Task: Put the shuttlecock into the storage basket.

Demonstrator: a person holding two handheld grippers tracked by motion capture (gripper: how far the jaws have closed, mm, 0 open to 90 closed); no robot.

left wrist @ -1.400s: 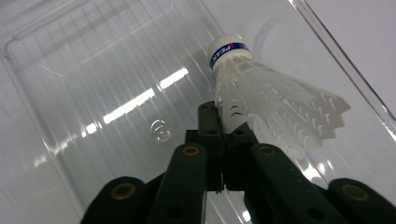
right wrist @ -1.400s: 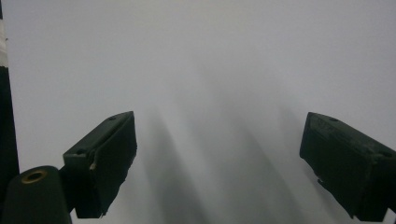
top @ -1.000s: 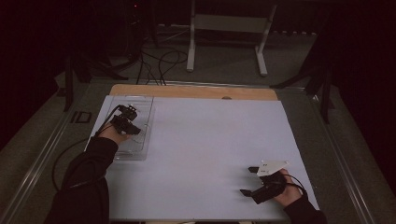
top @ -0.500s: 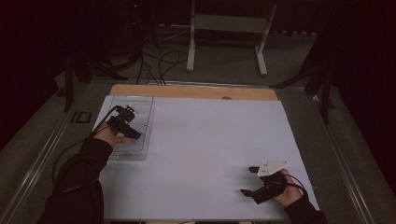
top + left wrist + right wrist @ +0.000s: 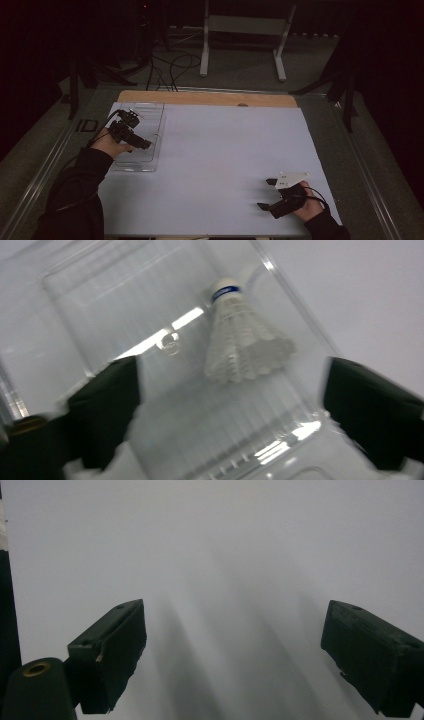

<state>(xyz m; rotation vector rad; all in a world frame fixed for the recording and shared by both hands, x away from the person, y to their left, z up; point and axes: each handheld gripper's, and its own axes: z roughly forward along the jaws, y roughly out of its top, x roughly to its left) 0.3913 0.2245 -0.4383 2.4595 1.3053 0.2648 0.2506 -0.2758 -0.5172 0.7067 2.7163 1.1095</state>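
A white shuttlecock (image 5: pixel 245 342) with a blue band round its cork lies on its side in a clear plastic tray (image 5: pixel 100 300). My left gripper (image 5: pixel 230 415) hovers over it, jaws wide open and apart from the feathers. In the high view this gripper (image 5: pixel 137 131) hangs above the tray (image 5: pixel 150 112) at the table's left. My right gripper (image 5: pixel 267 194) rests near the front right edge. Its jaws (image 5: pixel 235 655) stand open over bare white table, with nothing between them.
A white sheet (image 5: pixel 220 150) covers the table, with a wooden strip (image 5: pixel 200 97) along its far edge. Beyond it, on the dark floor, stand a metal frame (image 5: pixel 245 30) and loose cables (image 5: pixel 170 65).
My left hand has shifted and tilted slightly over the tray. The right gripper has stayed where it was.
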